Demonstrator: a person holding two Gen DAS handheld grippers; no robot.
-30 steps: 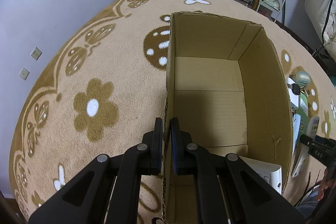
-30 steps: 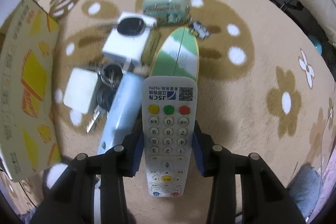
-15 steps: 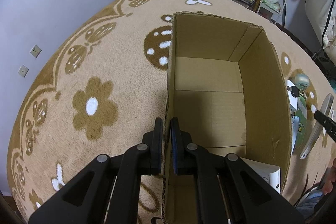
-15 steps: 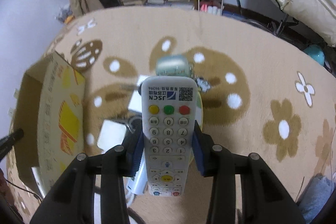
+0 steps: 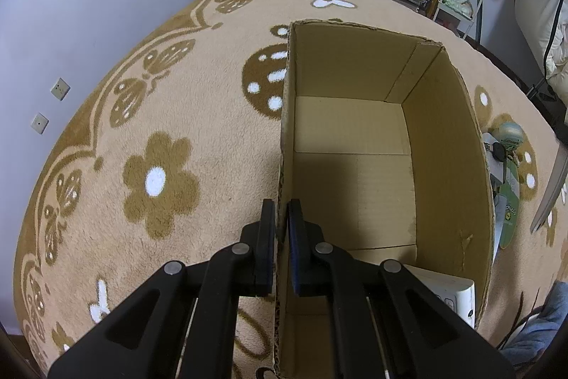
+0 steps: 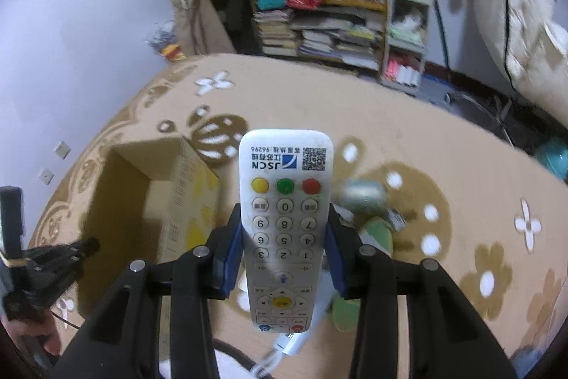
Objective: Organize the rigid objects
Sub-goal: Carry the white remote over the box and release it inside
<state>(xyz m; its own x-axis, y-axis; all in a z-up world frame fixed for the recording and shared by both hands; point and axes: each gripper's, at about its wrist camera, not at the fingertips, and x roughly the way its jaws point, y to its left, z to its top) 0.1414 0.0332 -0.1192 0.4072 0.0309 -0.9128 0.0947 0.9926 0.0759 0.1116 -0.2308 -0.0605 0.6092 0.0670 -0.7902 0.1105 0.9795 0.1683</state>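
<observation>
My left gripper (image 5: pixel 281 219) is shut on the near left wall of an open cardboard box (image 5: pixel 443 144) on the rug. A white device (image 5: pixel 451 293) lies in the box's near right corner. My right gripper (image 6: pixel 284 237) is shut on a white remote control (image 6: pixel 285 215) with coloured buttons, held up in the air to the right of the box (image 6: pixel 184 187). The remote's edge shows in the left wrist view (image 5: pixel 552 187). The left gripper also shows in the right wrist view (image 6: pixel 49 258).
Loose items lie on the rug right of the box: a round green tin (image 5: pixel 509 134), a green flat case (image 5: pixel 511 201), a pale tin (image 6: pixel 362 196) and a white cable (image 6: pixel 284 343). Cluttered shelves (image 6: pixel 319 6) stand at the back.
My right gripper has lifted the remote off the pile and swung up and toward the box. The left gripper has kept its hold on the box wall.
</observation>
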